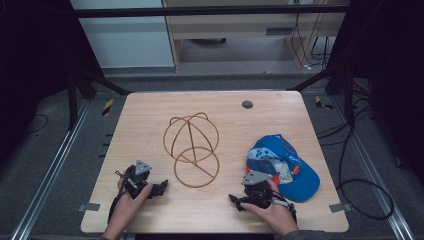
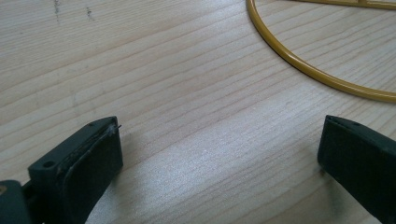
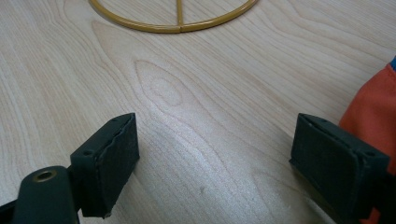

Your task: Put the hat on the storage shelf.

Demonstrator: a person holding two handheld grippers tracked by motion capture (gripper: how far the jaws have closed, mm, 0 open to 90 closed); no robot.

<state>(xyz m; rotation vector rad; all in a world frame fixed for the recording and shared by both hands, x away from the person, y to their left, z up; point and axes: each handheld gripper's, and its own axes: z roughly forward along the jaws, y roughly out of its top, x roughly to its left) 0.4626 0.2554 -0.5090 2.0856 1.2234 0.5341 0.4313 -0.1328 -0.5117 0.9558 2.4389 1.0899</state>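
While both grippers rest low at the near edge of the wooden worktop [image 1: 150,107], neither one grasps anything. The left gripper [image 1: 161,187], held in the person's left hand [image 1: 125,205], has its jaws spread wide with bare wood between them; in the left gripper view the yellow wire frame [image 2: 317,74] curves past ahead and to the right of the jaws, well clear of both pads. In the high view that wire frame [image 1: 192,150] lies in the middle of the worktop, its flat ring nearest the person and its rounded loops rising behind it, between the two grippers and a little beyond them.

The right gripper [image 1: 235,200], held in the right hand [image 1: 272,212], is likewise released, its jaws standing wide apart over empty wood. In the right gripper view the ring of the wire frame [image 3: 180,25] lies ahead of the jaws, apart from them, while the orange underside of the blue cap [image 3: 373,107] sits just beside the right-hand jaw. From above, the blue cap [image 1: 282,167] lies at the right of the worktop, just beyond the right gripper.
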